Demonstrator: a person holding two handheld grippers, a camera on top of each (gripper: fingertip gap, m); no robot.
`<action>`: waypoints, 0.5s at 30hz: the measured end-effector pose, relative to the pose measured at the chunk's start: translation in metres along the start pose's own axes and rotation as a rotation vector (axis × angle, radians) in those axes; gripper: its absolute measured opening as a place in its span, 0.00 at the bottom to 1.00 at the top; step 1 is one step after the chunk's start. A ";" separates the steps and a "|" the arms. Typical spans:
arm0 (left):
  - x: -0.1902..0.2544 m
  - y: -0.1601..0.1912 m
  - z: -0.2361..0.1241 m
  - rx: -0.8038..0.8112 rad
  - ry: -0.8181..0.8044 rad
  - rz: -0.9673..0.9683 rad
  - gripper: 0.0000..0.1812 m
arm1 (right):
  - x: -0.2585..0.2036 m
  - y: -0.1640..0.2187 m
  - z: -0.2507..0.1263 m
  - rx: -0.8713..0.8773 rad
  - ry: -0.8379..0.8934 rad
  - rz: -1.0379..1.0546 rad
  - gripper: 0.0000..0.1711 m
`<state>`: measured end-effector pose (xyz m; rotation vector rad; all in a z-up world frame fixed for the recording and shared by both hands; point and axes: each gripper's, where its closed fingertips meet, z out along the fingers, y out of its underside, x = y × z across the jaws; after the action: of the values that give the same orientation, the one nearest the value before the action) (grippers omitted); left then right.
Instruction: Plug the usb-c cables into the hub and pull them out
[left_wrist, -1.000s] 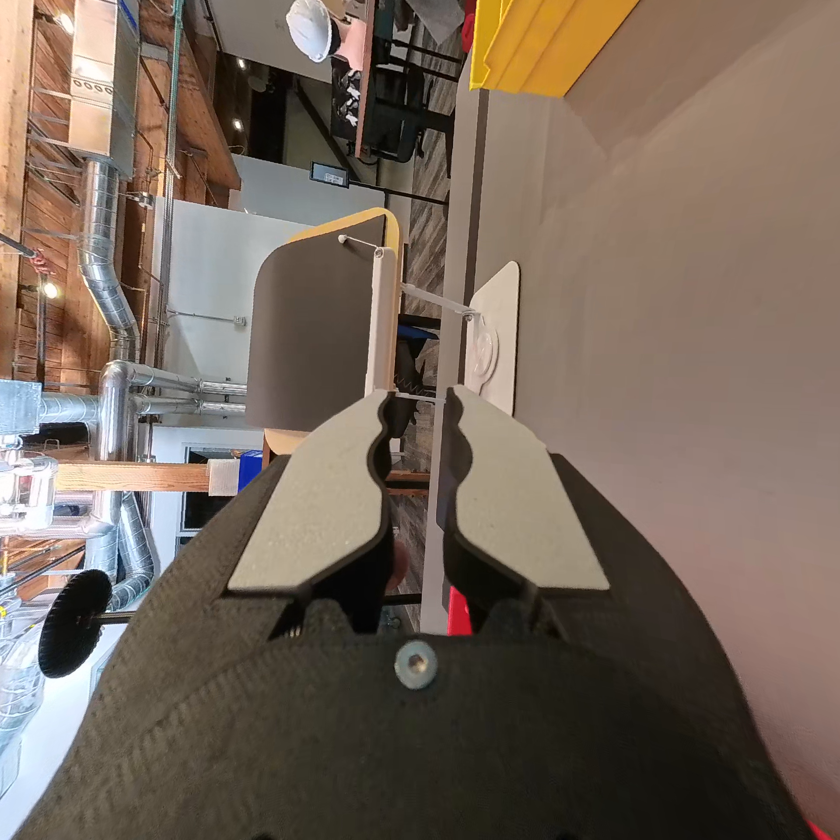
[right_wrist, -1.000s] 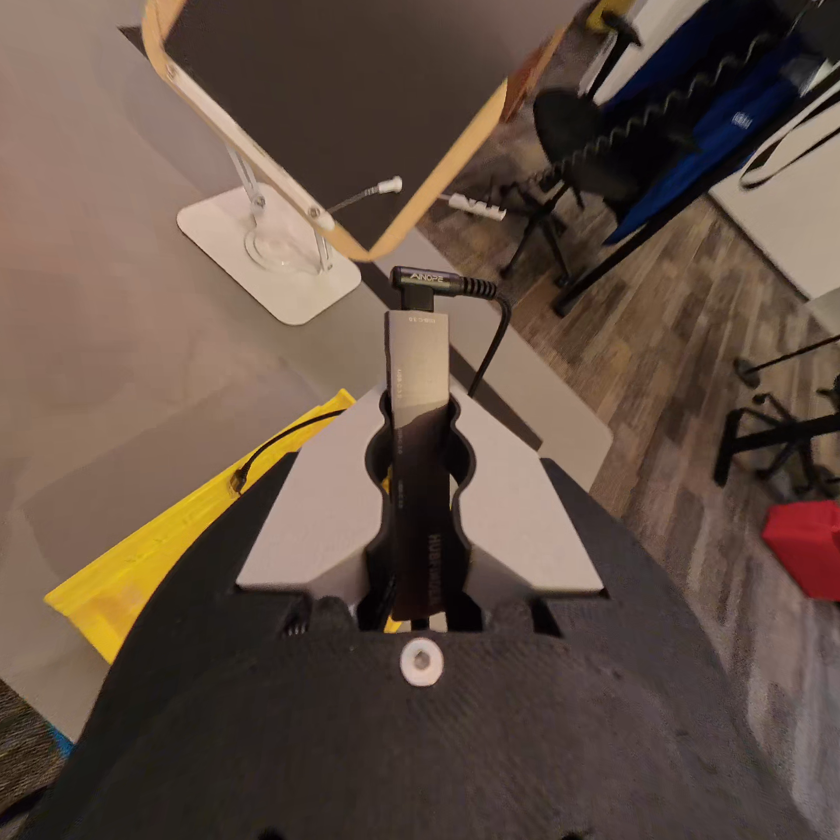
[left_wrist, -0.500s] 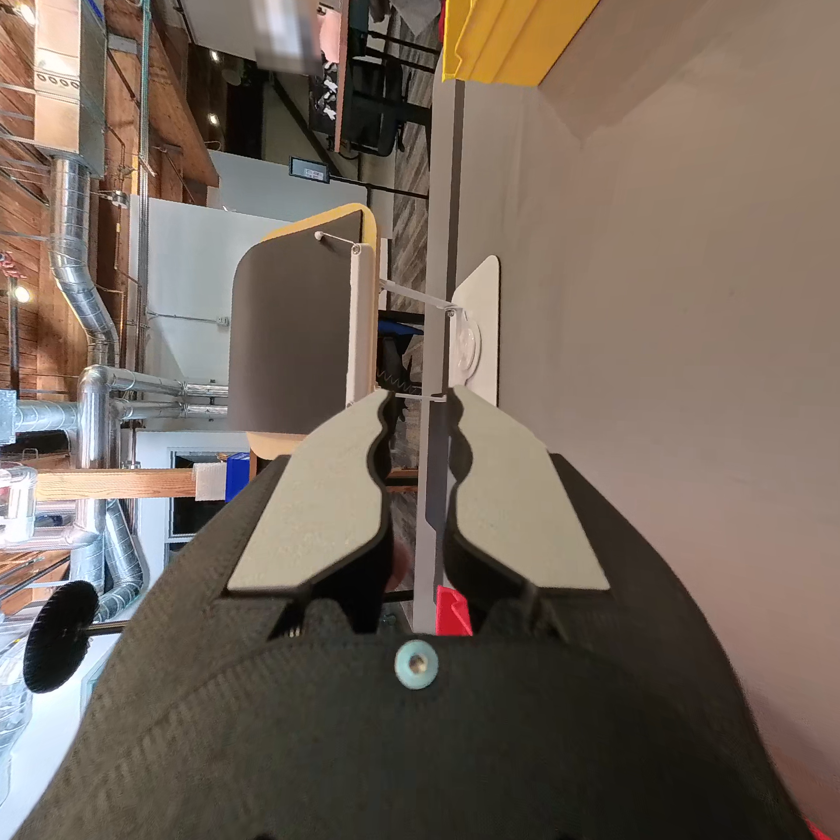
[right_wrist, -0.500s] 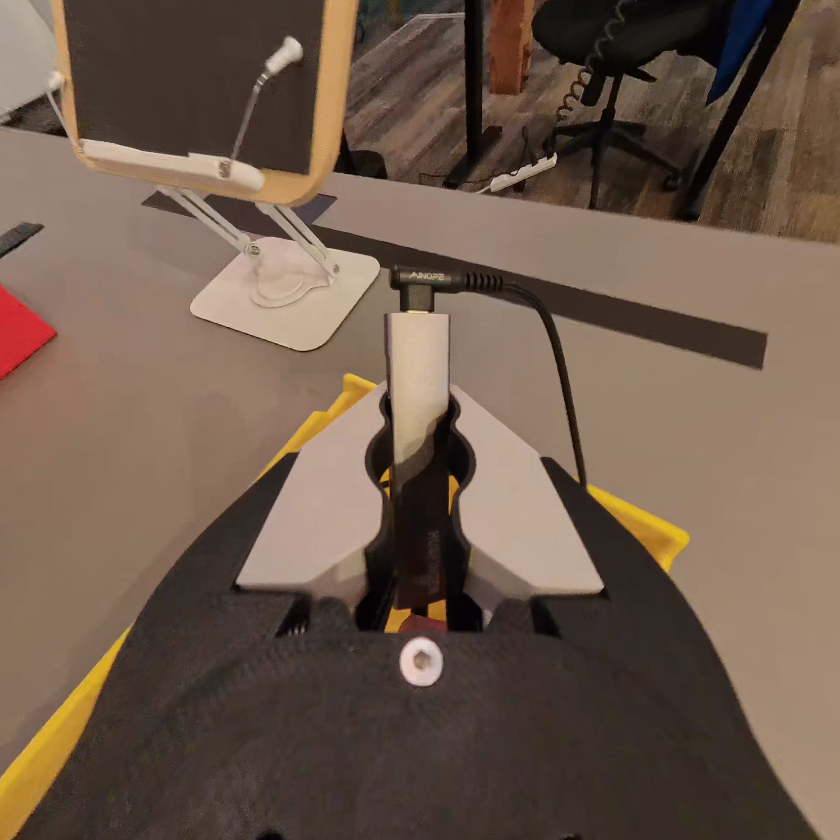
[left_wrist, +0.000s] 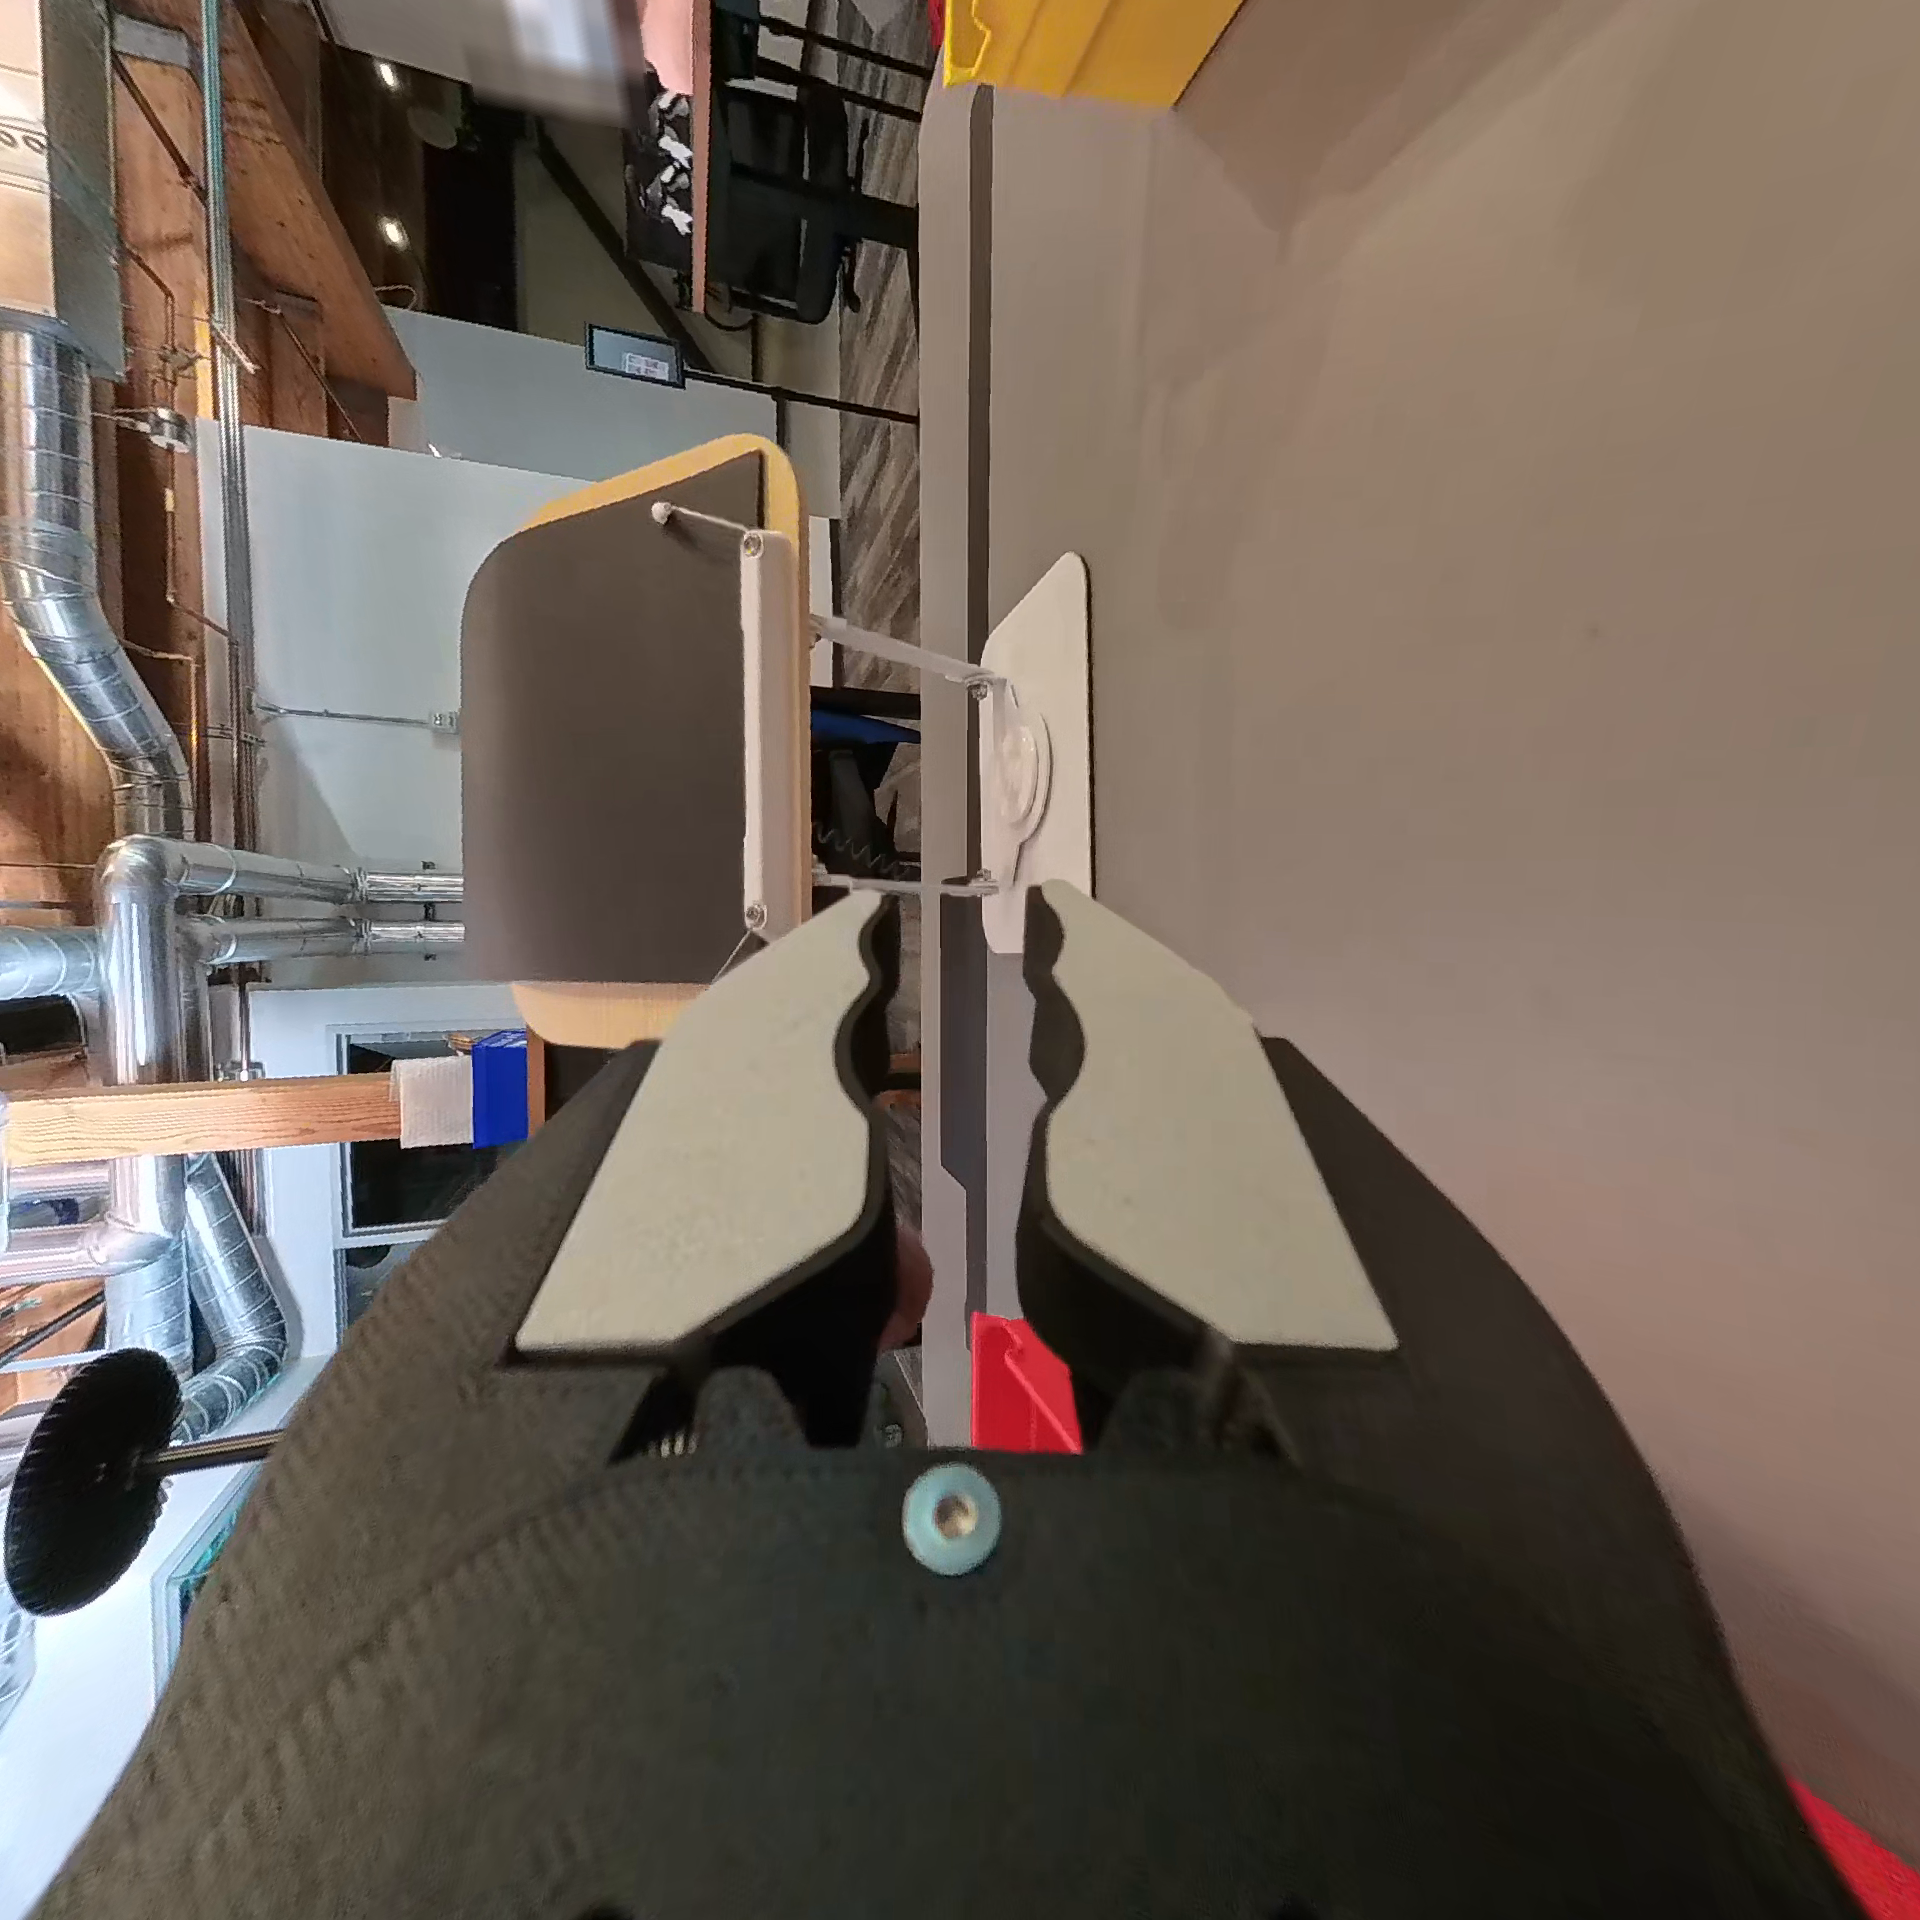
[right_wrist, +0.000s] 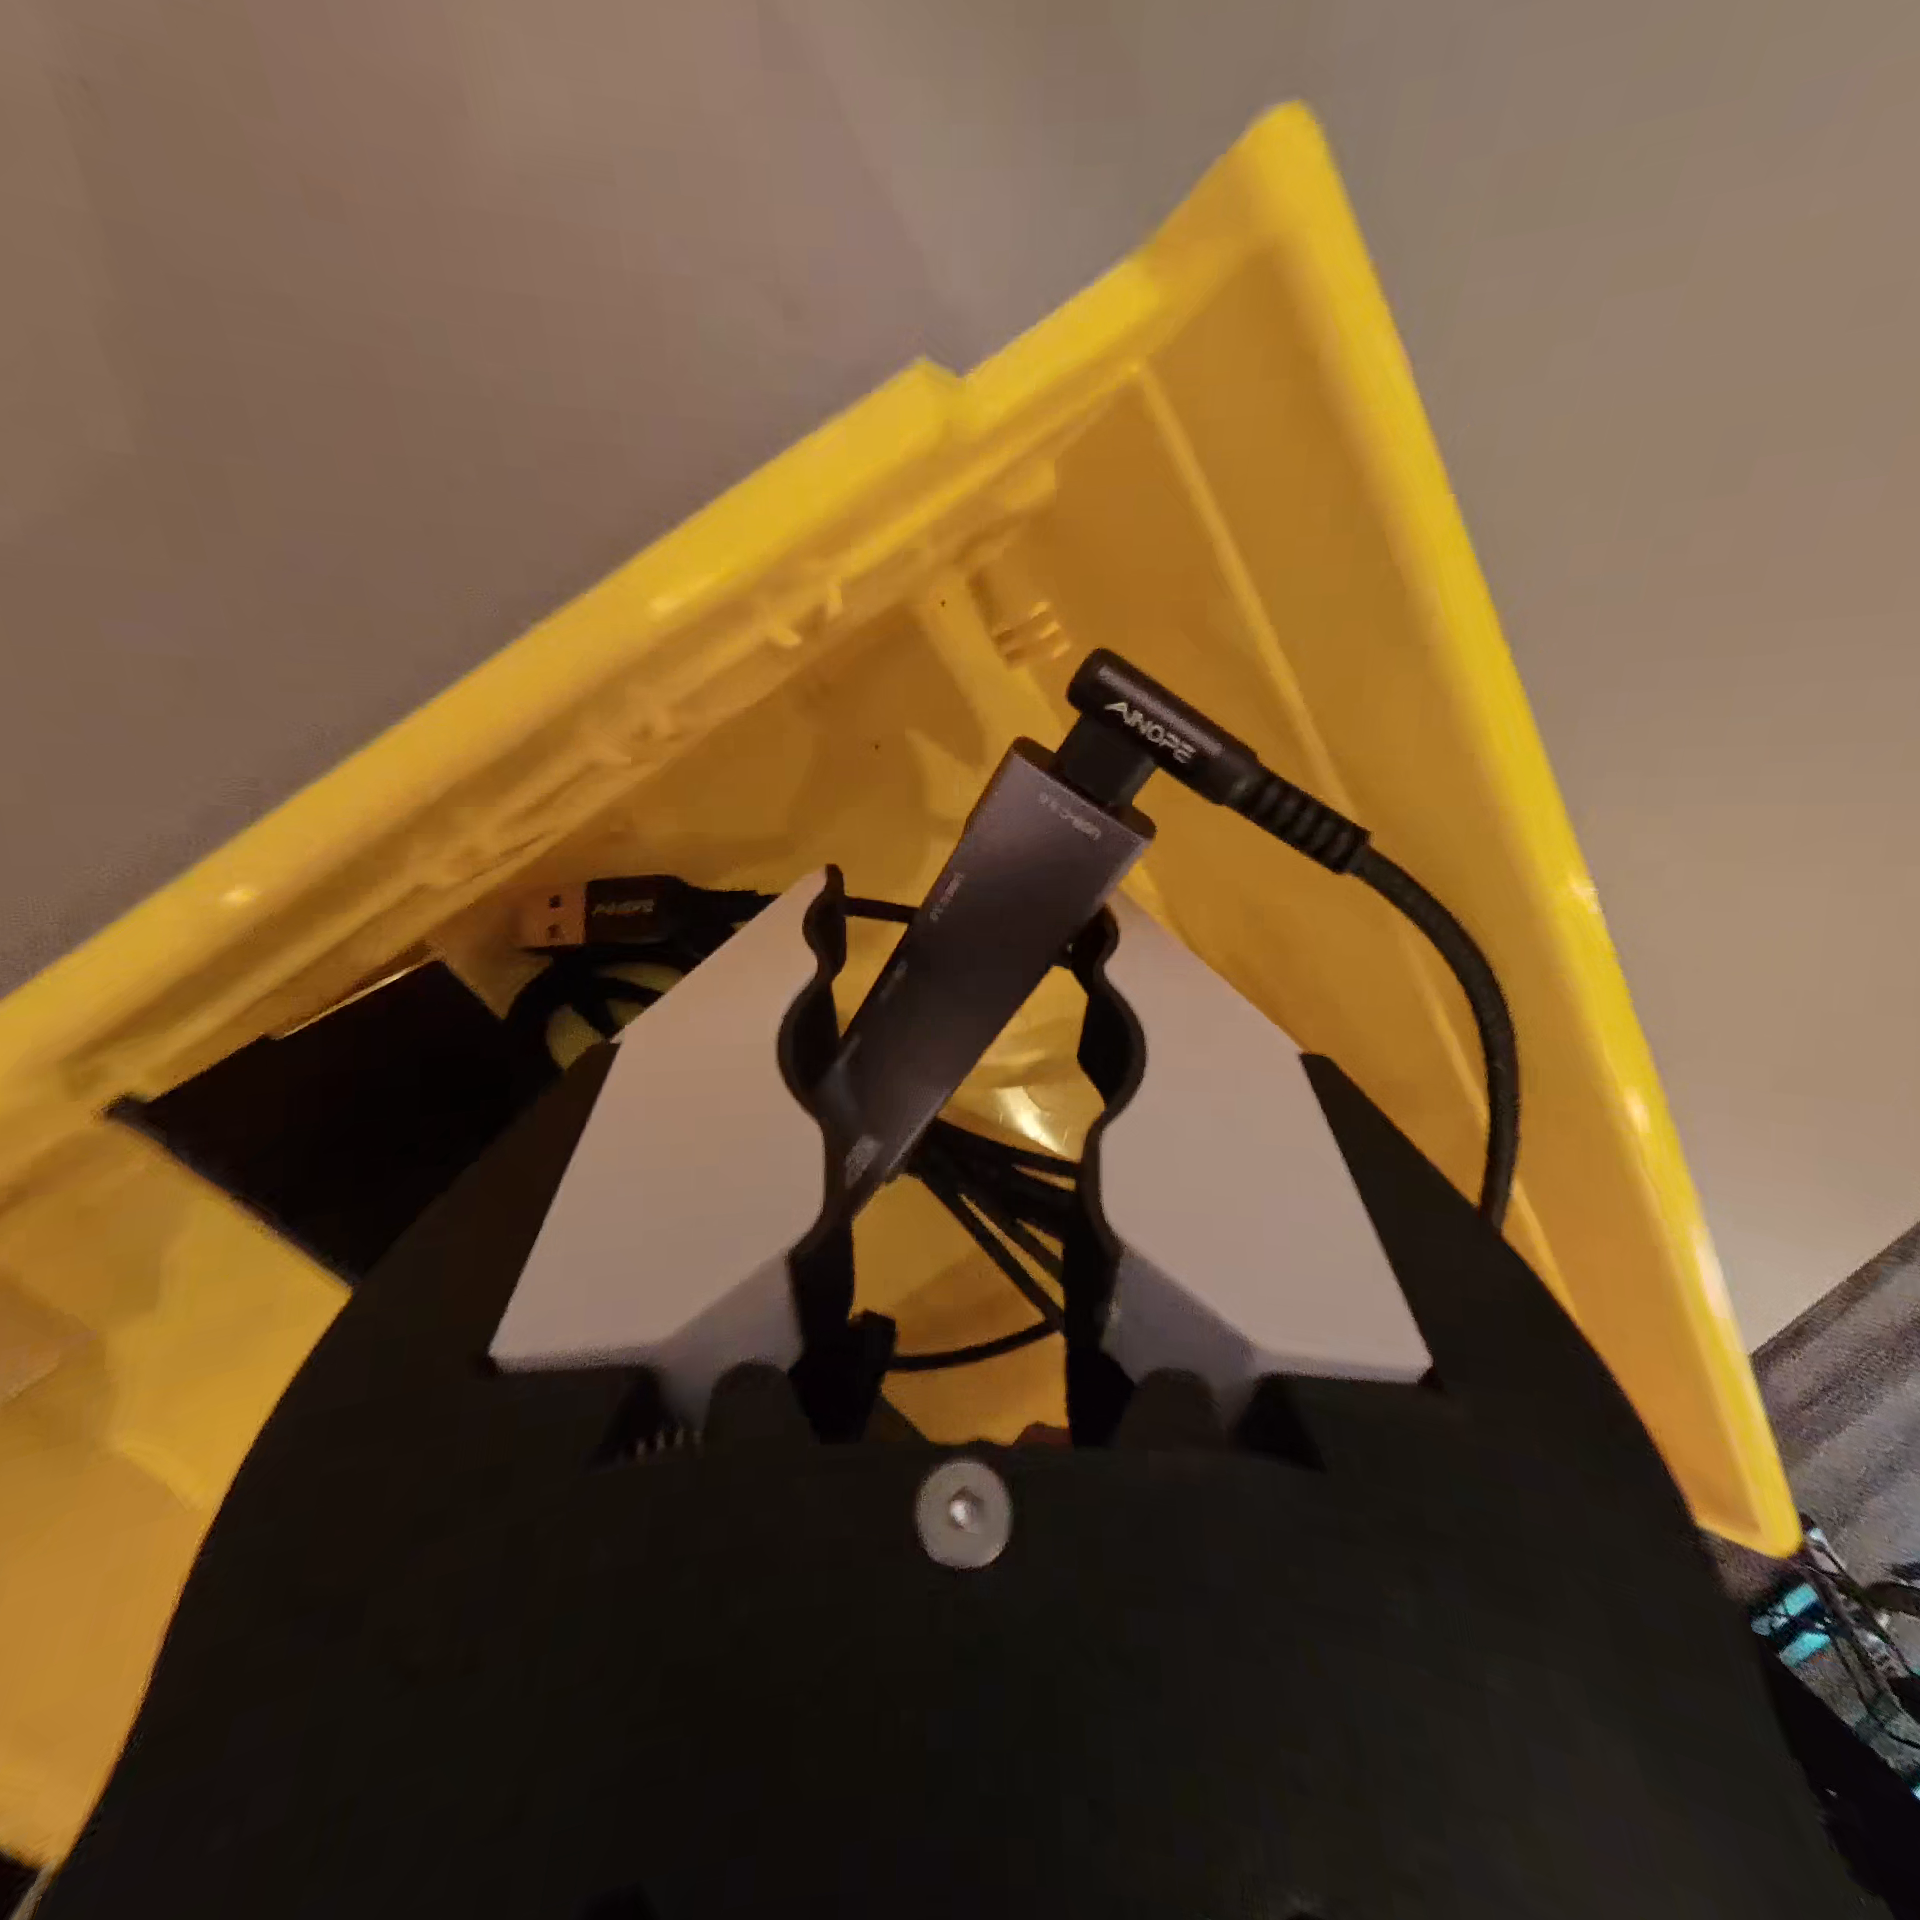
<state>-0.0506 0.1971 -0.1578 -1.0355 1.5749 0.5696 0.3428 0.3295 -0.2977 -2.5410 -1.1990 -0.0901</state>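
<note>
Right gripper (right_wrist: 961, 914) hangs over the yellow bin (right_wrist: 1455, 644), jaws parted; the grey hub (right_wrist: 977, 935) leans loosely between them, angled USB-C plug (right_wrist: 1132, 727) seated on top. Lower it gently, minding the cable (right_wrist: 1475, 987). Left gripper (left_wrist: 956, 914) is spread, empty.

Your right gripper (right_wrist: 956, 914) shows pale grey finger faces on a black, ribbed-textured body. The hub (right_wrist: 997, 935) is matte grey; its plugged cable (right_wrist: 1455, 977) is black and braided. The bin (right_wrist: 1434, 644) is bright yellow. The tabletop (left_wrist: 1558, 727) is plain grey-brown, with a red box (left_wrist: 1023, 1392) at its edge.
</note>
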 end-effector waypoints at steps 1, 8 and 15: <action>-0.001 0.002 -0.001 -0.007 0.001 -0.003 0.12 | -0.002 -0.001 -0.006 -0.003 -0.016 -0.001 0.25; -0.021 0.037 -0.019 -0.088 0.004 -0.069 0.15 | 0.011 -0.001 -0.070 0.016 0.032 0.000 0.35; -0.031 0.135 -0.062 -0.355 0.160 -0.232 0.26 | -0.049 -0.053 -0.147 0.284 0.128 -0.171 0.31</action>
<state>-0.1975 0.2247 -0.1332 -1.5413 1.4931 0.6312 0.2828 0.2778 -0.1548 -2.1541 -1.2774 -0.1114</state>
